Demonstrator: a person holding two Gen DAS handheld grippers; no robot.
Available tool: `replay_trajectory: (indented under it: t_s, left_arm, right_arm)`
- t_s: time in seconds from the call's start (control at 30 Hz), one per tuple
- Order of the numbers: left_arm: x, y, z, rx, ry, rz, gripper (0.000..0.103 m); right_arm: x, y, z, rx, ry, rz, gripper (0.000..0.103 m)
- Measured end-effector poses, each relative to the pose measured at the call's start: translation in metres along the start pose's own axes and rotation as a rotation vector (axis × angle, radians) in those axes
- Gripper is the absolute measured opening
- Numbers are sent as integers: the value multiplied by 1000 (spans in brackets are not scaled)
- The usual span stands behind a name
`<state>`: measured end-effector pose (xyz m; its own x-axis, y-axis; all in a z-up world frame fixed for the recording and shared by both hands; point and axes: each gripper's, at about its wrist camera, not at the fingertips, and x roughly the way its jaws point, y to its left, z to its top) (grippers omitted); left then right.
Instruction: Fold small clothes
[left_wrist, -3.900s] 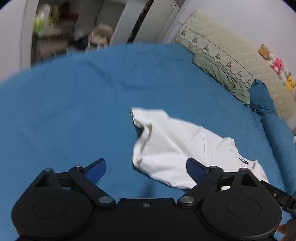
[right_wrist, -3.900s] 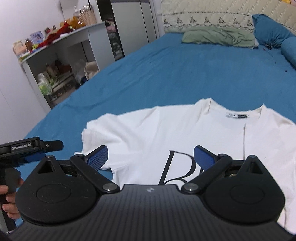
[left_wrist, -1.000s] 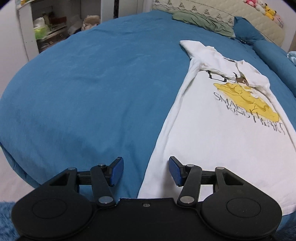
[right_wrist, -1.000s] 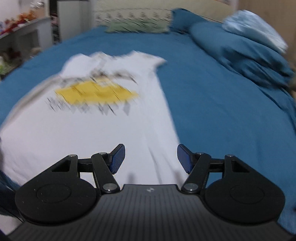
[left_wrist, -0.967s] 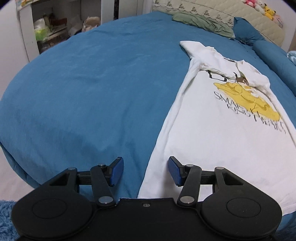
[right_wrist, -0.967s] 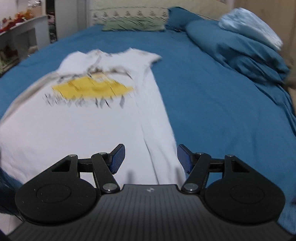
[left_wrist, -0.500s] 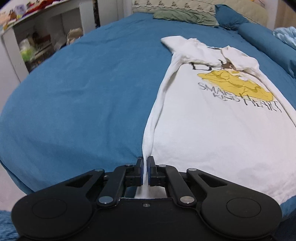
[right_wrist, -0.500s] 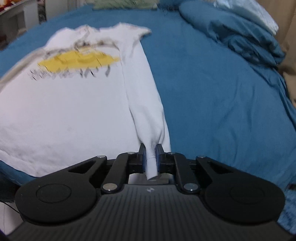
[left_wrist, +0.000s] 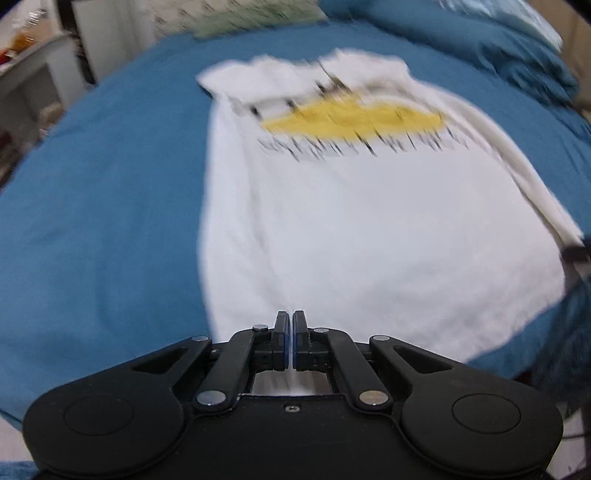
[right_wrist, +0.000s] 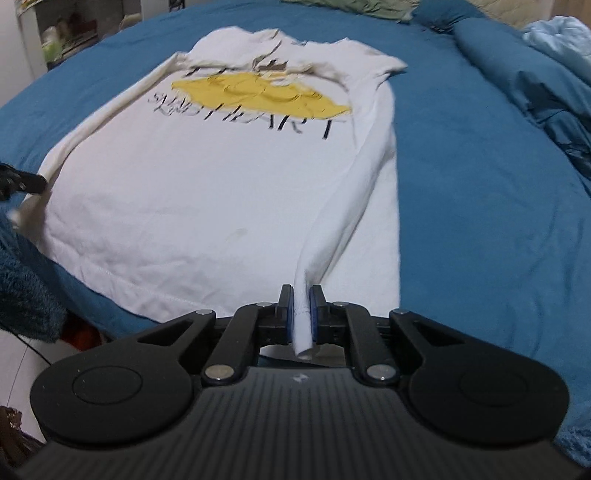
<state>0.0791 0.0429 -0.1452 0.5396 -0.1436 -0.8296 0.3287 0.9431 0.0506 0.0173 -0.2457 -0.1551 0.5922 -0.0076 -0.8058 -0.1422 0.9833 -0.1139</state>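
Note:
A white long-sleeved shirt (right_wrist: 221, 177) with a yellow print and black lettering lies face up on the blue bed (right_wrist: 480, 184), hem toward me. My right gripper (right_wrist: 302, 295) is shut on the cuff of its right sleeve (right_wrist: 354, 199), which runs taut up to the shoulder. My left gripper (left_wrist: 290, 321) is shut on the shirt (left_wrist: 369, 229) at its near left edge; that view is blurred. The left gripper's tip also shows in the right wrist view (right_wrist: 22, 182) at the shirt's left sleeve.
Blue pillows and a light blue cloth (right_wrist: 554, 37) lie at the right of the bed. A green cloth (right_wrist: 365, 9) lies at the head. White shelves (right_wrist: 55, 33) stand at the far left. A fuzzy blue rug (right_wrist: 26, 280) lies by the bed's near left edge.
Both grippers have stayed shut on the sleeves. The left gripper has swung right, toward the shirt's middle, with its sleeve; the right has lifted its sleeve slightly.

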Motion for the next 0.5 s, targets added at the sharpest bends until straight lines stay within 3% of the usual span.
replay_trajectory:
  t_s: [0.2, 0.27, 0.3, 0.33, 0.37, 0.4, 0.43, 0.5]
  left_arm:
    - [15, 3, -3, -21, 5, -29, 0]
    - [9, 6, -1, -33, 4, -42, 1]
    - [4, 6, 0, -41, 4, -57, 9]
    - [-4, 7, 2, -53, -3, -76, 26]
    - [-12, 9, 3, -62, -22, -92, 35]
    - [-24, 11, 6, -74, -49, -92, 52]
    - [-31, 13, 8, -84, -73, -83, 59]
    - [-46, 24, 13, -125, -113, -61, 59]
  right_arm:
    - [14, -5, -3, 34, 35, 38, 28]
    - [12, -6, -4, 38, 35, 66, 48]
    - [10, -7, -4, 39, 34, 89, 55]
    - [7, -6, -2, 41, 31, 107, 64]
    - [2, -7, -1, 42, 23, 114, 66]
    - [-6, -8, 1, 44, 9, 114, 66]
    - [-11, -9, 2, 50, -5, 111, 66]
    - [-23, -20, 5, 89, -37, 96, 66]
